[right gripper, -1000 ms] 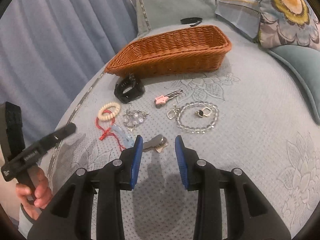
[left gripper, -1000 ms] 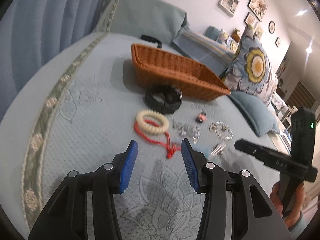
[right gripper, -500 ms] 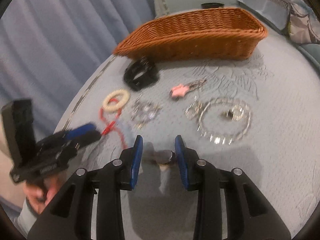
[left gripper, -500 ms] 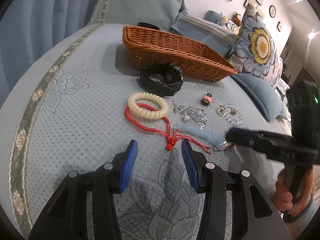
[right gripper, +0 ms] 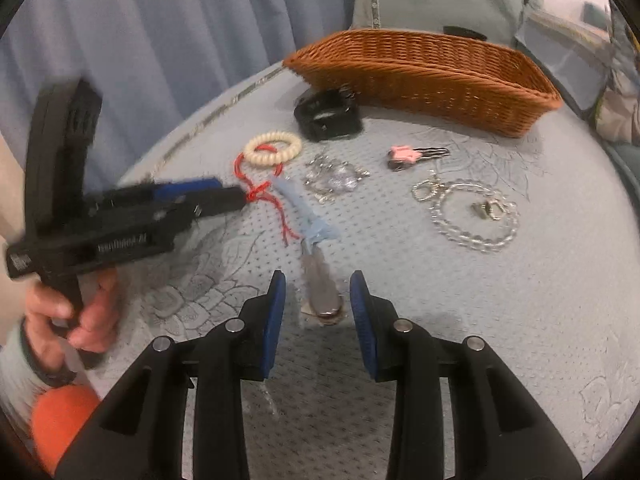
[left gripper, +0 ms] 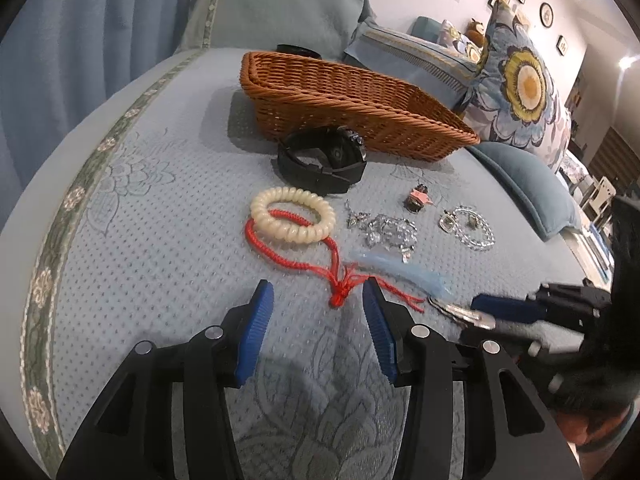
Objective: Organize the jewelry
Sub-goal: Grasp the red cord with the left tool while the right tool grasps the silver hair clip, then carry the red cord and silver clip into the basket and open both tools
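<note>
Jewelry lies on a blue bedspread before a brown wicker basket. A red cord bracelet lies under a cream bead bracelet. My left gripper is open, its fingers on either side of the cord's knot. My right gripper is open around a silver clip with a pale blue tassel. A black watch, a silver charm piece, a pink hair clip and a clear bead bracelet lie further off.
Pillows, one with a yellow flower, lie at the right beyond the basket. Blue curtains hang at the left. A small black object lies behind the basket. The bedspread's embroidered border runs along the left edge.
Both grippers have moved forward and lower towards the jewelry. The left now straddles the red cord's knot, the right straddles the silver clip. Both stay open.
</note>
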Available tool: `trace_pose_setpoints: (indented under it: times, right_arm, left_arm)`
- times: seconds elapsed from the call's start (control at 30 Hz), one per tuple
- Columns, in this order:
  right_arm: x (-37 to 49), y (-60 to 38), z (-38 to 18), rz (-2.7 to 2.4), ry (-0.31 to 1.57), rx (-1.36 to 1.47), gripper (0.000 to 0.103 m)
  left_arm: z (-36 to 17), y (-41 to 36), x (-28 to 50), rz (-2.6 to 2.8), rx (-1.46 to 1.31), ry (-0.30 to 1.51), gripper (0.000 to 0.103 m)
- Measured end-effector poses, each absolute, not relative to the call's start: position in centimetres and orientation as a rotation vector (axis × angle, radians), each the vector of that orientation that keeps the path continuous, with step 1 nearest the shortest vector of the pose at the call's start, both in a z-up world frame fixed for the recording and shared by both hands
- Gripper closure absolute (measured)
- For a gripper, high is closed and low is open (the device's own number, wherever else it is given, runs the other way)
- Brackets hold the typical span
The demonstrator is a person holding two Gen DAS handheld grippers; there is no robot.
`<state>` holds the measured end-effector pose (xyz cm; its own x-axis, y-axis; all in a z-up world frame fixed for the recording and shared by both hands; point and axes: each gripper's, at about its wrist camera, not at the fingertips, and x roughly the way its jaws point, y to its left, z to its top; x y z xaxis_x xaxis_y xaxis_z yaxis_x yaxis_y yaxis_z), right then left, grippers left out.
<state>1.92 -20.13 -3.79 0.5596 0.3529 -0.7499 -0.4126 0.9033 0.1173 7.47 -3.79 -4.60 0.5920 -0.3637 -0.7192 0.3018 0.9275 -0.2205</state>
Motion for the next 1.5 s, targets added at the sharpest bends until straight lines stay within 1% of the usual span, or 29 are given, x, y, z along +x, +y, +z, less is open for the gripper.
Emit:
trace_pose_setpoints:
  times: [0.13, 0.2, 0.23, 0.27, 0.3, 0.33, 0.37, 0.4, 0.63, 0.77, 0.87, 0.93, 0.97, 1.0, 1.03, 1.2, 1.3, 1.33, 1.37, 1.4, 1.43, 1.5]
  right_arm:
    - [1.3, -19.5, -4.0, 0.398, 0.825, -0.128, 0.074]
    - [1.2, -19.3, -4.1, 0.383, 0.814, -0.141, 0.081]
    - [1.2, -19.3, -4.1, 0.375, 0.810, -0.145, 0.085]
    - [1.2, -19.3, -4.2, 0.372, 0.807, -0.145, 0.086]
    - [1.2, -19.3, -4.2, 0.371, 0.804, -0.143, 0.087]
    - [1.2, -19.3, -4.2, 0.370, 0.800, -0.142, 0.087]
    - [1.1, -19.3, -4.2, 0.368, 0.797, -0.141, 0.088]
    - [0.9, -19.5, -4.1, 0.368, 0.795, -0.135, 0.088]
    - [0.2, -20.8, -4.1, 0.385, 0.795, -0.084, 0.088]
    - [0.3, -20.9, -4.1, 0.386, 0.799, -0.073, 0.088]
    - [0.3, -20.9, -4.1, 0.386, 0.799, -0.071, 0.088]
    - [0.2, -20.9, -4.1, 0.387, 0.799, -0.069, 0.088]
    - [0.2, -20.9, -4.1, 0.387, 0.799, -0.070, 0.088]
    - [0.2, -20.9, -4.1, 0.386, 0.798, -0.071, 0.088]
    - [0.2, -20.9, -4.1, 0.385, 0.797, -0.073, 0.088]
    - [0.2, -20.8, -4.1, 0.382, 0.792, -0.079, 0.088]
    - [0.1, -20.6, -4.1, 0.377, 0.788, -0.087, 0.088]
    - [0.0, -20.6, -4.1, 0.374, 0.785, -0.092, 0.088]
    - [-0.1, -20.5, -4.1, 0.372, 0.783, -0.095, 0.088]
    - [-0.3, -20.5, -4.0, 0.369, 0.778, -0.097, 0.088]
    - [-0.4, -20.5, -3.9, 0.368, 0.776, -0.094, 0.088]
    - [-0.8, -20.8, -3.8, 0.379, 0.779, -0.066, 0.088]
  left_arm:
    - [-4.7, -5.3, 8.0, -0.357, -0.003, 0.852, 0.058]
    - [-4.8, -6.0, 8.0, -0.339, 0.038, 0.848, 0.058]
    - [-4.8, -6.2, 8.0, -0.328, 0.056, 0.845, 0.060]
    - [-4.9, -6.4, 8.0, -0.312, 0.076, 0.841, 0.064]
    - [-4.9, -6.6, 7.9, -0.290, 0.098, 0.834, 0.071]
    - [-4.9, -6.6, 7.8, -0.282, 0.110, 0.830, 0.084]
    - [-4.8, -6.6, 7.6, -0.281, 0.119, 0.828, 0.092]
    - [-4.8, -6.2, 7.4, -0.284, 0.120, 0.825, 0.098]
    - [-4.4, -3.0, 4.1, -0.401, 0.005, 0.836, 0.099]
    - [-4.7, -1.4, 1.2, -0.459, 0.009, 0.856, 0.099]
    - [-4.9, -0.7, 0.5, -0.463, 0.029, 0.862, 0.097]
    - [-4.7, -0.3, 0.5, -0.459, 0.019, 0.863, 0.091]
    - [-4.6, -0.1, 0.6, -0.451, 0.009, 0.864, 0.087]
    - [-4.4, 0.1, 0.6, -0.443, -0.001, 0.856, 0.076]
    - [-4.2, 0.3, 0.8, -0.432, -0.011, 0.845, 0.068]
    - [-4.3, 0.6, 2.2, -0.396, -0.059, 0.839, 0.067]
    - [-4.8, -0.2, 3.6, -0.349, -0.042, 0.856, 0.069]
    - [-4.7, -0.7, 3.8, -0.329, -0.007, 0.851, 0.072]
    - [-4.8, -1.4, 3.8, -0.295, 0.047, 0.848, 0.077]
    - [-4.8, -1.9, 3.7, -0.266, 0.093, 0.840, 0.092]
    - [-4.9, -2.3, 3.5, -0.249, 0.139, 0.830, 0.101]
    - [-4.7, -2.2, 3.0, -0.262, 0.138, 0.824, 0.101]
